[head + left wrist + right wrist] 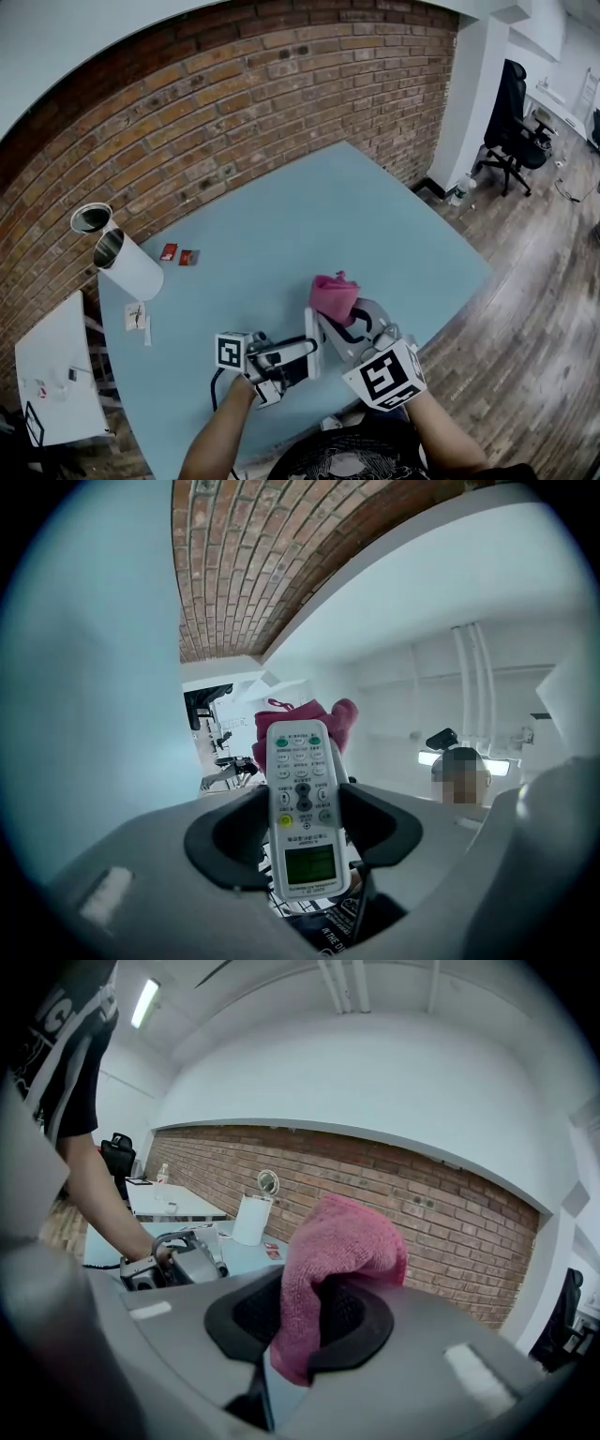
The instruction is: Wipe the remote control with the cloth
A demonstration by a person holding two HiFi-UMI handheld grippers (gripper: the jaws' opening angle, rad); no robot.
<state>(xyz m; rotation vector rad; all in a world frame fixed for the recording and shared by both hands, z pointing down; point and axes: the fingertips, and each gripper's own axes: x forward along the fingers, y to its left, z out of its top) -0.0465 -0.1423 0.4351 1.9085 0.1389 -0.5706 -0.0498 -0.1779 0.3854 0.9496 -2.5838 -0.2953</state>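
Grey shells and black pads on left gripper (302,352) and right gripper (345,317), each with a black-and-white marker cube (231,352). Black cable (215,389) just beside that cube, black printed T-shirt (347,459) below.

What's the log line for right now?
left gripper: shut on remote control | right gripper: shut on pink cloth | place: above blue table | cloth-remote contact: cannot tell

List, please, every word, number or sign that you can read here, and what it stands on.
"IN THE D": white print on the dark shirt, cut off at the frame's edge.
Button labels on the remote control: too small to read.
The marker cube: a black-and-white pattern, no letters.
The red cards: too small to read.
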